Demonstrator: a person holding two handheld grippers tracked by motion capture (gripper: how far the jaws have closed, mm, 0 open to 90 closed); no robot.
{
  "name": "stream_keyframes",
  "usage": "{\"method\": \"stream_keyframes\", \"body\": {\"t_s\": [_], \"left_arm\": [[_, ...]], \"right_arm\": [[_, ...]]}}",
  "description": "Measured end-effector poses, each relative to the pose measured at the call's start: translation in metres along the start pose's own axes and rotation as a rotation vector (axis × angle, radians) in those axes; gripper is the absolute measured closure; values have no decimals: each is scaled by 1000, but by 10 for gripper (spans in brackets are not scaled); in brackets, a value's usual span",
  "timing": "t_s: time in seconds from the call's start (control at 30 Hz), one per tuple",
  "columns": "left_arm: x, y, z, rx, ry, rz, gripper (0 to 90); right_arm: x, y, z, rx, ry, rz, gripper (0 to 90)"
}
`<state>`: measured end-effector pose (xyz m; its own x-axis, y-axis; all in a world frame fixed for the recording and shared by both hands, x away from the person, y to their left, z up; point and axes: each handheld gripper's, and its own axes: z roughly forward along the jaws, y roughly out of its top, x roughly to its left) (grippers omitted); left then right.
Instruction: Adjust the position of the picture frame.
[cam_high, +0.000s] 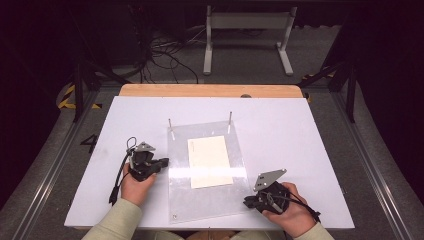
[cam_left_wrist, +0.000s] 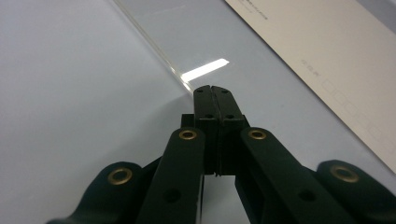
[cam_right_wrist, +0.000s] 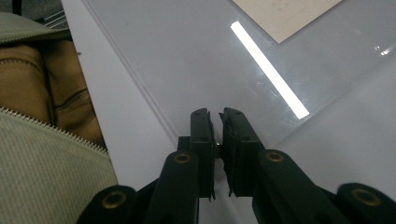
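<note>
1. Clear, glossy rectangular acrylic sheet (cam_high: 207, 170) lying flat at the centre of the white matte table (cam_high: 280, 130), covering a cream rectangular paper card (cam_high: 209, 161); two thin upright metal pins (cam_high: 230, 119) stand at its far edge.
2. Left gripper (cam_high: 163, 162), black, jointed: jaws pressed together, empty, tips at the sheet's left edge (cam_left_wrist: 154, 49).
3. Right gripper (cam_high: 248, 201): jaws nearly closed, a thin gap between them, holding nothing, at the sheet's near right corner.
4. Step, as judged: both tools stand ready at the sheet's edges; no hold taken. Lifting it likely calls for opening the jaws and pinching the thin, slippery rim.
</note>
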<state>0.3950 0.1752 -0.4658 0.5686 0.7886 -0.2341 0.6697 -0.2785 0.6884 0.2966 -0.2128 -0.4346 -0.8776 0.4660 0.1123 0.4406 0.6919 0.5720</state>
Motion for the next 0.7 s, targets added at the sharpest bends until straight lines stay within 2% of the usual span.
{"method": "stream_keyframes", "body": {"t_s": [0.1,0.17,0.57,0.7], "left_arm": [[-6,5,7,-7,9,29,899],[-11,6,10,-6,-2,39,899],[-16,3,7,8,-39,37,879],[-17,2,3,-4,-45,43,860]], "right_arm": [[3,-5,-3,3,25,8,827],[6,-10,-5,1,39,14,828],[14,-14,-8,9,40,-10,831],[16,-15,-8,15,48,-11,830]]}}
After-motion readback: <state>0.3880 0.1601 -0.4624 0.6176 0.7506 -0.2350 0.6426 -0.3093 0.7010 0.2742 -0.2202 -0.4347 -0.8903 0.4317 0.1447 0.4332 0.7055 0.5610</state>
